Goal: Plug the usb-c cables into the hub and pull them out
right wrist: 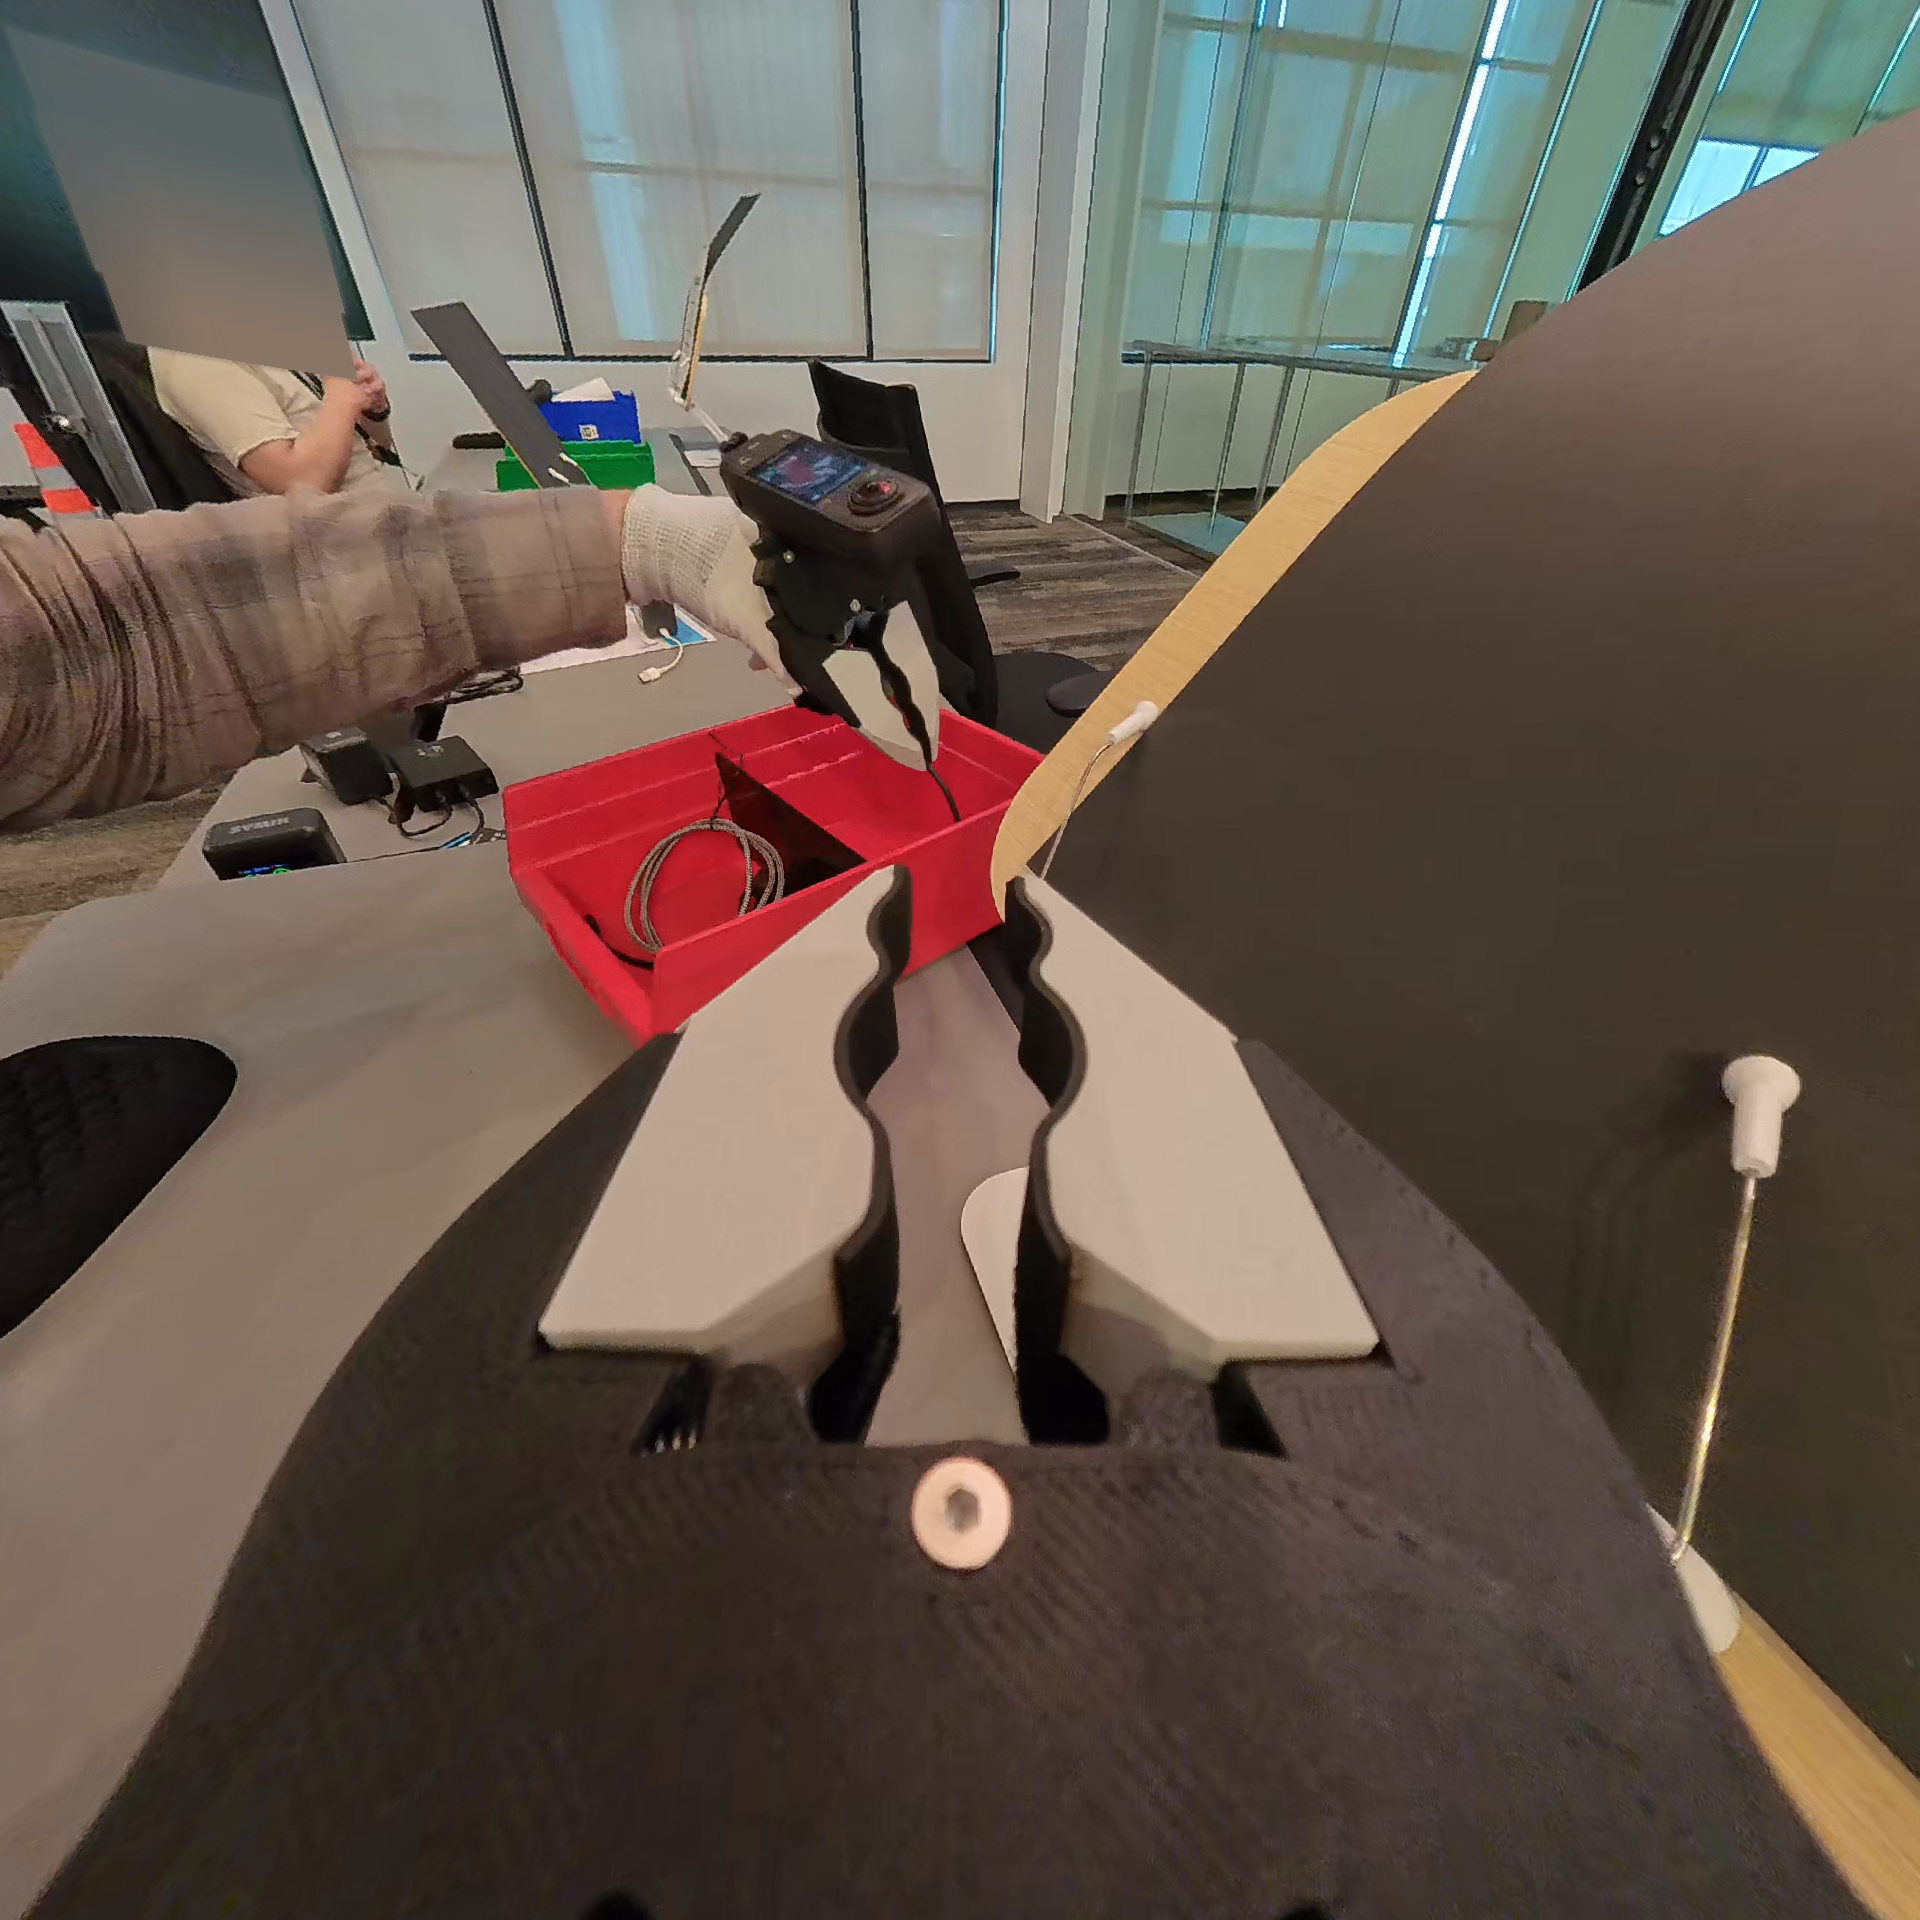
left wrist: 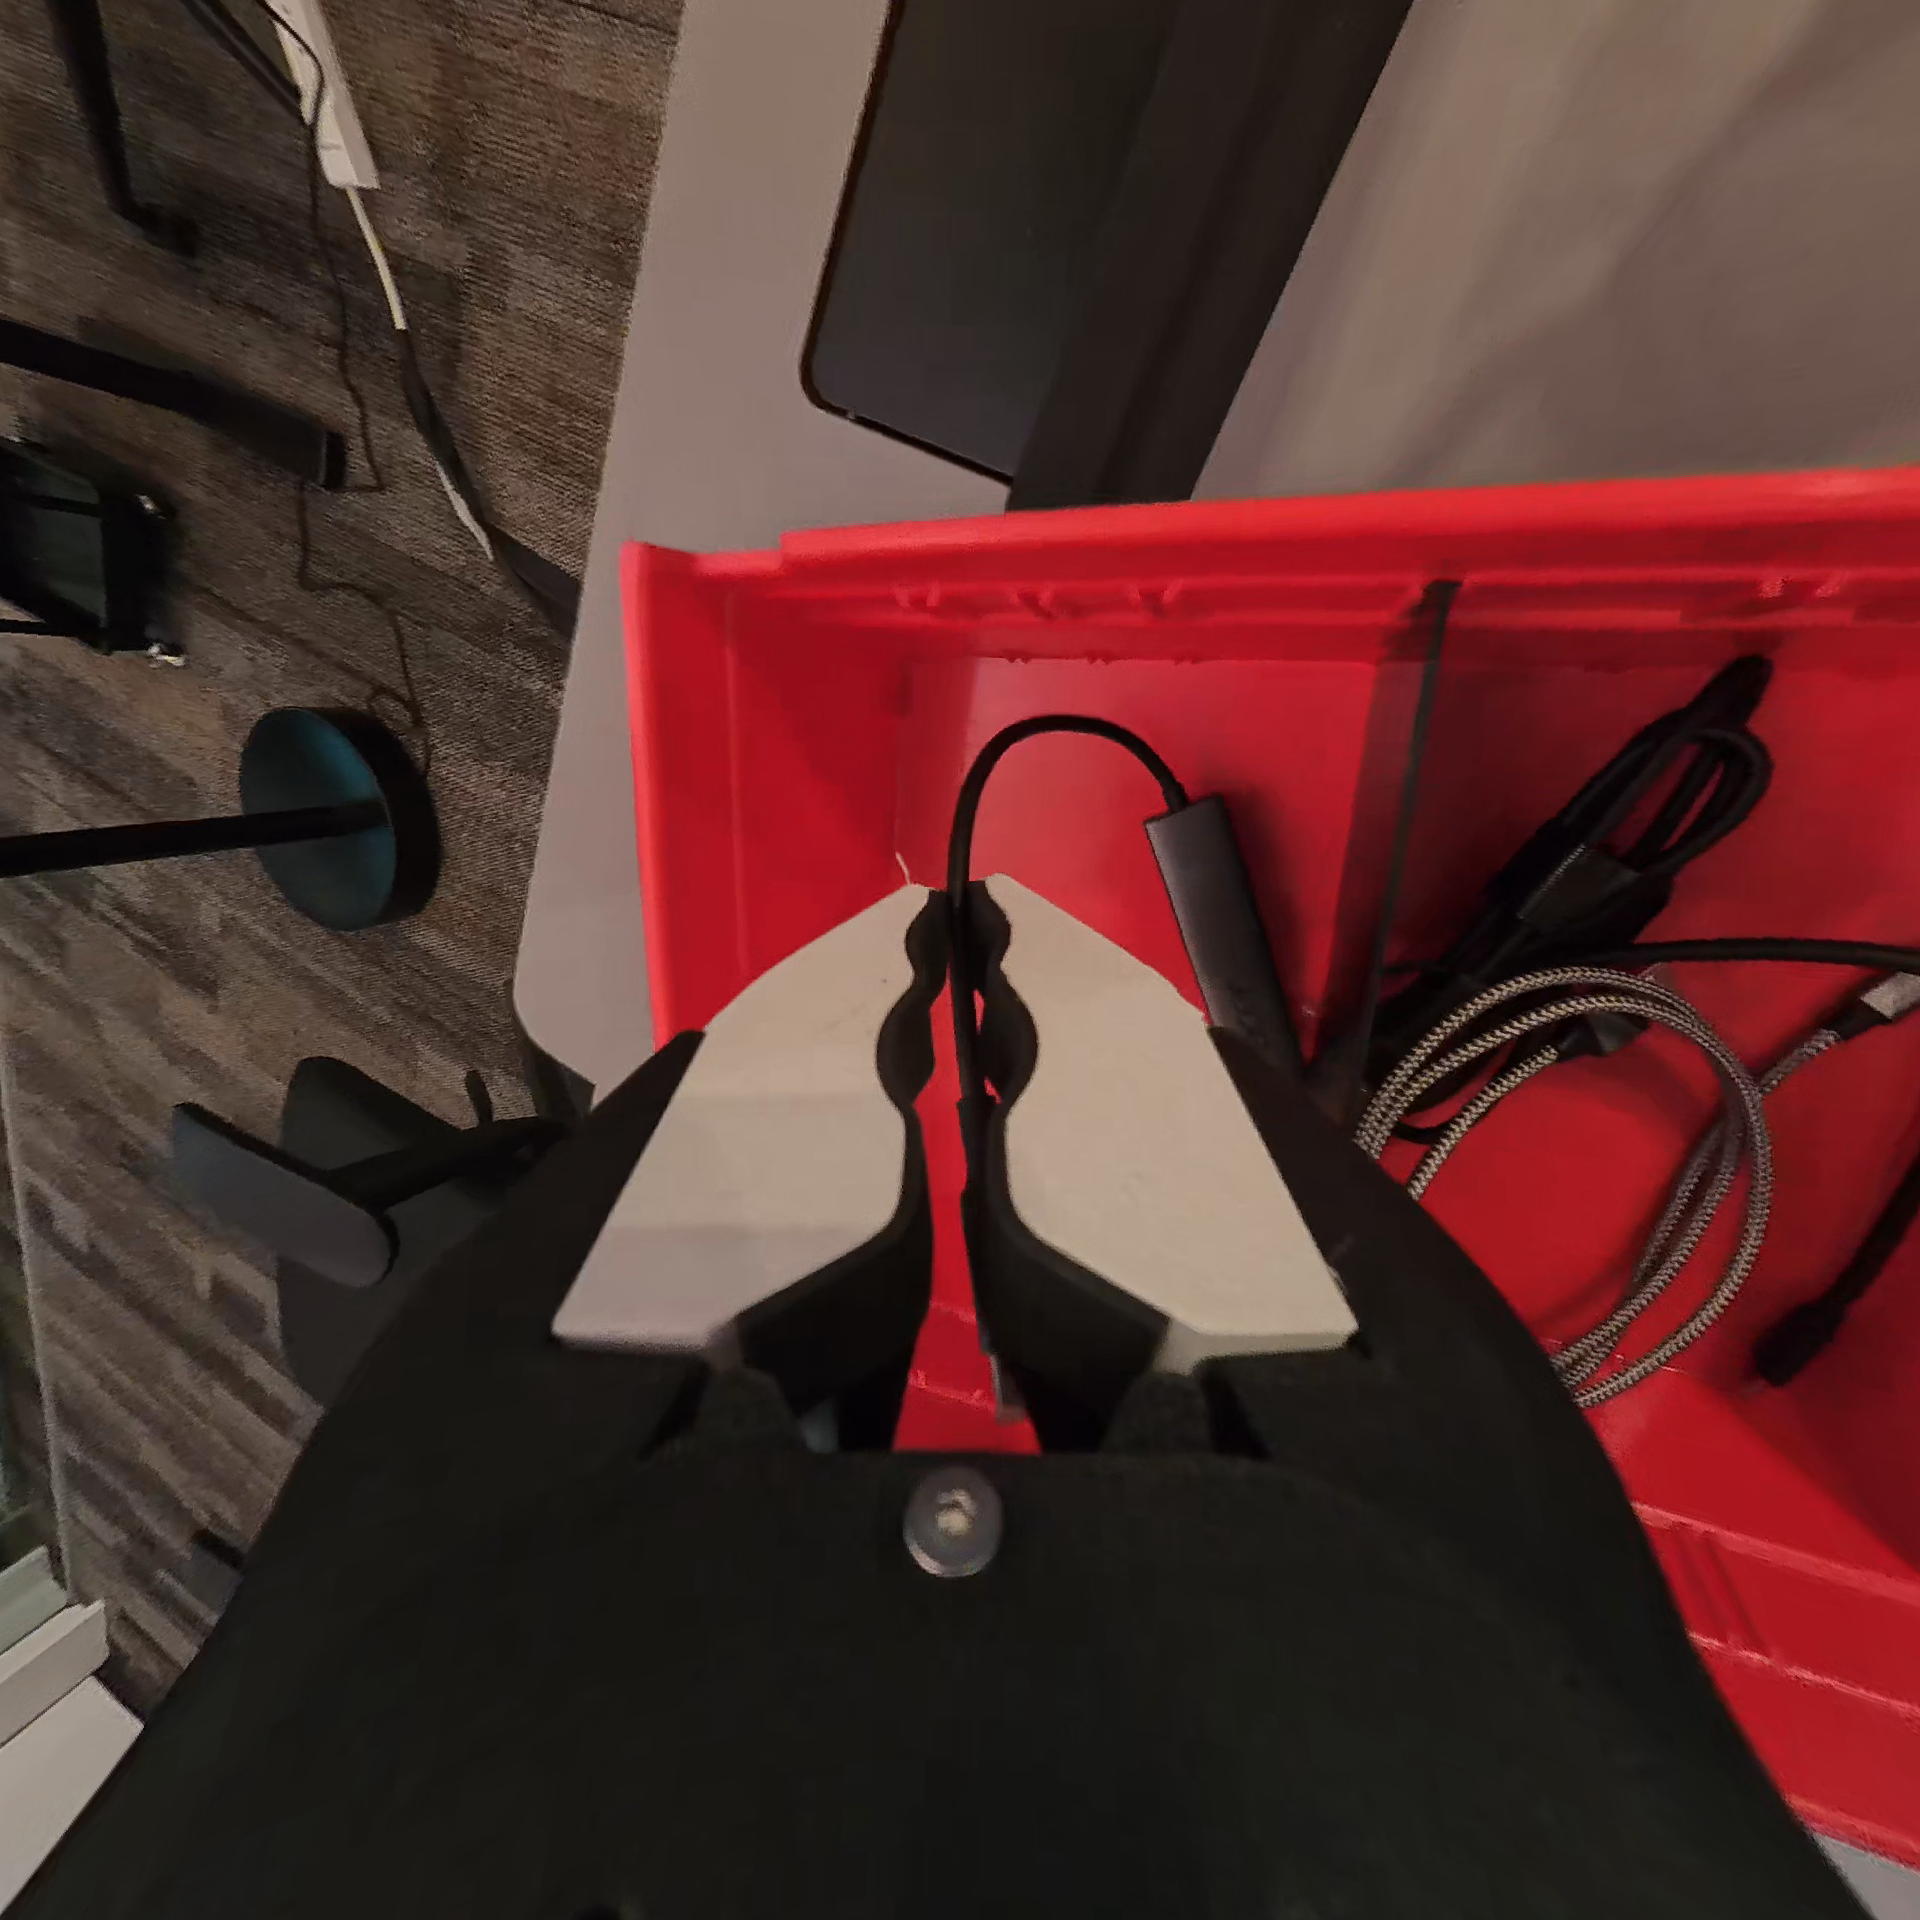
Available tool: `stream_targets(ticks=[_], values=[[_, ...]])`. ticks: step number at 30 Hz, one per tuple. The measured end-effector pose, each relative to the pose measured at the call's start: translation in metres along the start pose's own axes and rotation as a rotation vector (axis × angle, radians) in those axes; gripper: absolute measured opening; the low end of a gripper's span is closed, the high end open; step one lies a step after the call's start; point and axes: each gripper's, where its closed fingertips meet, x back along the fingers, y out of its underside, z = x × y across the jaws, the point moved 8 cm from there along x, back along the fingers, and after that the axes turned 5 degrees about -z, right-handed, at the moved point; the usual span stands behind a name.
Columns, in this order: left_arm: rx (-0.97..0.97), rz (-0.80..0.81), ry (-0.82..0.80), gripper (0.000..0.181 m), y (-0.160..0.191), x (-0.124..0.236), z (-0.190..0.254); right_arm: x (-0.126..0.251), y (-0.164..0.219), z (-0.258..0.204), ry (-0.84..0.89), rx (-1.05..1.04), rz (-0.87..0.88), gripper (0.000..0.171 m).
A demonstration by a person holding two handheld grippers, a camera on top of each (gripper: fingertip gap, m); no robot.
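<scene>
Big windows [right wrist: 727,177] and a grey table [right wrist: 312,1039] fill this office room, and on the table sits a red box [right wrist: 748,966].

Inside the box, in the end part, lies the hub [left wrist: 1216,914], a thin dark grey stick. Its own short black cord [left wrist: 1039,732] curves up out of one end and loops over into the left gripper [left wrist: 961,894]. The jaws of that gripper are squeezed almost fully together with the cord pinched between them. The hub itself lies on the red floor just beside the right-hand finger.

A dark wall [left wrist: 1403,831] splits the box in two. On the other side of it lie the cables: a grey woven cable [left wrist: 1662,1122] in a loose coil, and a bundle of black cables [left wrist: 1621,831] touching it.

From the other side you can see a gloved hand [right wrist: 696,571] holding the left gripper, tipped down into the box, with a checked sleeve [right wrist: 281,623] behind it.

The right gripper [right wrist: 956,894] is well apart from the box, low over the table. Its jaws stand partly open and hold nothing.

A dark board with a wooden edge [right wrist: 1195,644] stands just to the right. Small black boxes [right wrist: 395,769] sit farther along the table. A person [right wrist: 270,426] sits at the back.
</scene>
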Motion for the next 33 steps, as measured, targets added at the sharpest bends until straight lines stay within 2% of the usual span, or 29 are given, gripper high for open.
stream_targets(ticks=[3, 8, 12, 14, 19, 24, 28, 33], values=[[0.011, -0.077, -0.077, 0.004, 0.001, -0.004, -0.008, 0.0, 0.0, 0.0, -0.003, 0.0, 0.001, 0.015], [0.073, -0.272, -0.321, 0.004, 0.011, -0.024, -0.035, -0.001, -0.002, -0.003, -0.008, 0.006, 0.001, 0.015], [0.068, -0.307, -0.555, 0.004, 0.01, -0.011, -0.043, 0.001, -0.004, -0.003, -0.007, 0.007, 0.01, 0.015], [0.052, -0.243, -0.587, 0.004, 0.005, 0.003, -0.037, 0.002, -0.003, -0.002, -0.004, 0.004, 0.013, 0.015], [0.028, -0.134, -0.795, 0.004, -0.003, 0.052, -0.025, 0.001, -0.004, -0.003, -0.014, 0.0, 0.022, 0.016], [0.092, 0.044, -0.872, 0.003, -0.006, 0.106, -0.006, -0.002, -0.007, -0.008, -0.027, 0.015, 0.025, 0.019], [0.111, 0.144, -0.905, 0.004, -0.018, 0.154, 0.022, -0.002, -0.01, -0.013, -0.041, 0.038, 0.031, 0.03], [0.091, 0.286, -0.834, 0.003, -0.053, 0.204, 0.081, -0.008, -0.011, -0.023, -0.067, 0.095, -0.03, 0.055]])
